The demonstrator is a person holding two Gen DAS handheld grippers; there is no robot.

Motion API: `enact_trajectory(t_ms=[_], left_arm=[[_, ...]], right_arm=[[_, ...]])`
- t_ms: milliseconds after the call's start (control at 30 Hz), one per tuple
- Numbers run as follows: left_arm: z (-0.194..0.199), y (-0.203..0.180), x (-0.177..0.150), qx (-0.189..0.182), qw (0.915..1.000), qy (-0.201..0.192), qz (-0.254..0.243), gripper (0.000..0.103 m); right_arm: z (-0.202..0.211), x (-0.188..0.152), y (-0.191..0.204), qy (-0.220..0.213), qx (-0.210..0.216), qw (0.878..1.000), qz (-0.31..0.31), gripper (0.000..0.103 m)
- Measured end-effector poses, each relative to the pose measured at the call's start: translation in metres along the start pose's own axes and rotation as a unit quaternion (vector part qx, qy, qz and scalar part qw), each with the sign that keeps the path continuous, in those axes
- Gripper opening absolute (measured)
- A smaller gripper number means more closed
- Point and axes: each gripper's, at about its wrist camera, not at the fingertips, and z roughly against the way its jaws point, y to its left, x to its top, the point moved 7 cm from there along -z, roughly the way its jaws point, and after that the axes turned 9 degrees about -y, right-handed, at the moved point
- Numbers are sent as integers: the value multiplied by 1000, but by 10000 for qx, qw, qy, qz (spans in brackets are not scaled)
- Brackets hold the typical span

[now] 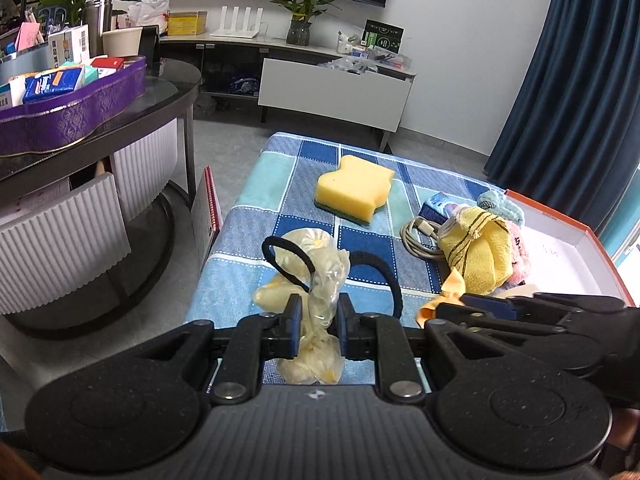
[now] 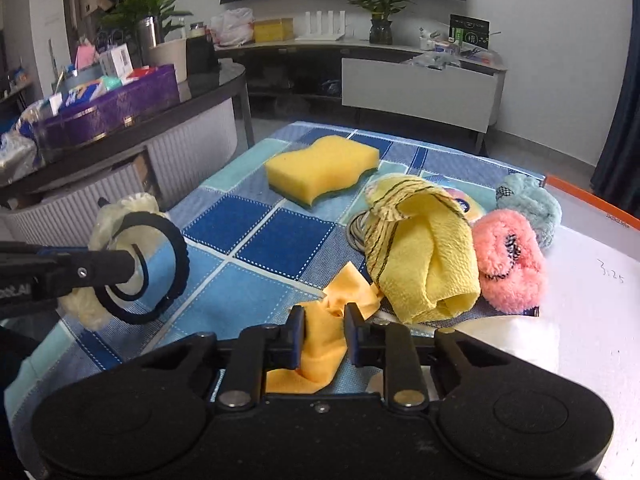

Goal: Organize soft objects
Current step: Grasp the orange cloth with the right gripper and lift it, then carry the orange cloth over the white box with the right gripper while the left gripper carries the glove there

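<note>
Right fingers (image 2: 324, 326) pinch orange cloth (image 2: 320, 344) near tablecloth edge (image 2: 120, 356).

left wrist view: sits on the left gripper (image 1: 318, 320), looks forward and down along the jaws, close over the near edge of the checked counter (image 1: 360, 248)
right wrist view: on the right gripper (image 2: 324, 332), same forward-down tilt, close, set further right
facing: both toward the TV wall
shared: yellow sponge (image 1: 352, 190) (image 2: 322, 168), yellow cloth (image 1: 476, 248) (image 2: 424, 248)
cross-view: each gripper shows in the other's frame
</note>
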Motion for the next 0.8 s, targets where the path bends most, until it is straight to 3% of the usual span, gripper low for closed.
enact_trajectory(t_ms=[100, 333, 800], left_arm=[[1, -2, 1, -13, 10000, 1, -8, 19], [11, -18, 6, -109, 9999, -30, -113, 19], [24, -64, 19, -480, 9983, -91, -319, 19]], right_arm=[[20, 7, 3, -219, 175, 9996, -30, 26], [63, 27, -6, -557, 139, 9983, -104, 26], [128, 44, -80, -913, -673, 9928, -390, 26]])
